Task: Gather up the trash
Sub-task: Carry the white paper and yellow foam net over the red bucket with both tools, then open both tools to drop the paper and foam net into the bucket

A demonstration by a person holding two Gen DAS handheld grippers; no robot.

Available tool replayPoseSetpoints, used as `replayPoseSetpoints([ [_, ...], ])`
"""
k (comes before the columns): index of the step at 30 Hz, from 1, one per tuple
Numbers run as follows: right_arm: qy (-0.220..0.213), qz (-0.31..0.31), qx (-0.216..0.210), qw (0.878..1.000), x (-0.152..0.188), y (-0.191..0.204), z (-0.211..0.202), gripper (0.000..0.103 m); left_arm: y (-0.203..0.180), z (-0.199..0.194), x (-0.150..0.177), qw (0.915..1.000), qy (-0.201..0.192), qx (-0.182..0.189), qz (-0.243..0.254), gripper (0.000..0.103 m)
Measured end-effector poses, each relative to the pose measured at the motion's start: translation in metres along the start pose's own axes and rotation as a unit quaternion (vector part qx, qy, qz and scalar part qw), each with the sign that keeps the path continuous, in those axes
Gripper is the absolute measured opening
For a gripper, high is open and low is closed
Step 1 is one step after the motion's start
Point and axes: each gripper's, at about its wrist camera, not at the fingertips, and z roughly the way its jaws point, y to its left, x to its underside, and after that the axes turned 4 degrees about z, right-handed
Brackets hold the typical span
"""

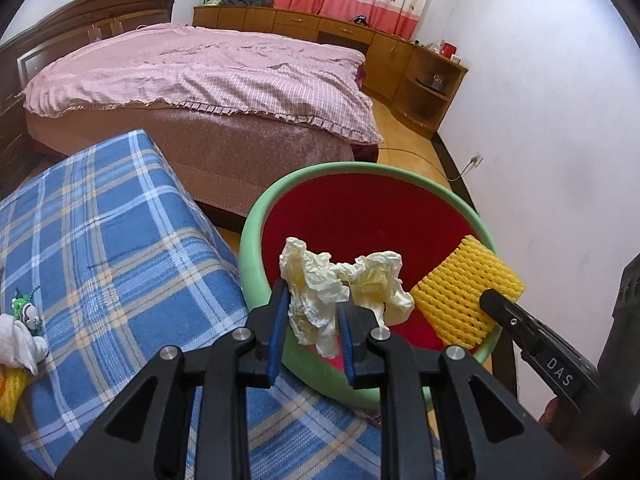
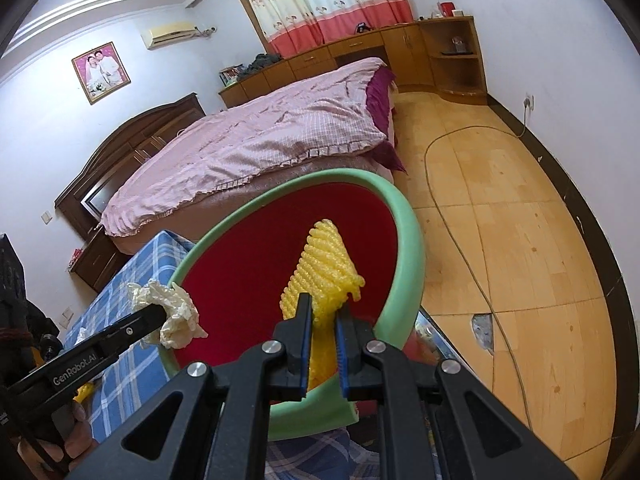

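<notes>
Here both pieces of trash hang over the mouth of the bin, a green-rimmed tub with a red inside that stands at the edge of the surface covered in blue checked cloth. The left tongs are clamped on a crumpled tissue, which sits over the near left part of the opening. The right tongs are pinched tight on a yellow foam net, held above the right side of the red hollow.

The step in hand looks like the drop. To do it well, bring each load a little further past the near rim so nothing catches on the green lip, then part the tongs fully. The tissue is light and may cling to the blue pads, so a small shake could help. The foam net is springy and could bounce; letting it go low inside the bin seems safer. More scraps, a white one and a yellow one, lie at the left edge of the cloth for afterwards.
</notes>
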Motion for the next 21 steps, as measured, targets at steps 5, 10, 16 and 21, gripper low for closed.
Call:
replayPoseSetpoints([
  [5,0.003,0.005,0.003,1.000,0.002,-0.002,0.005,0.015,0.003,0.006,0.001,1.0000,0.005,-0.003,-0.004,0.040],
  [10,0.004,0.006,0.002,1.000,0.002,0.002,0.005,0.016,0.002,0.007,0.001,1.0000,0.002,-0.002,0.003,0.047],
  [16,-0.001,0.005,-0.006,1.000,0.003,0.005,0.002,0.028,0.005,0.001,0.002,1.0000,-0.001,-0.009,0.001,0.047],
  [21,-0.012,0.007,-0.018,1.000,0.002,0.011,-0.006,0.039,0.014,-0.012,0.005,0.9997,-0.003,-0.017,-0.014,0.047],
])
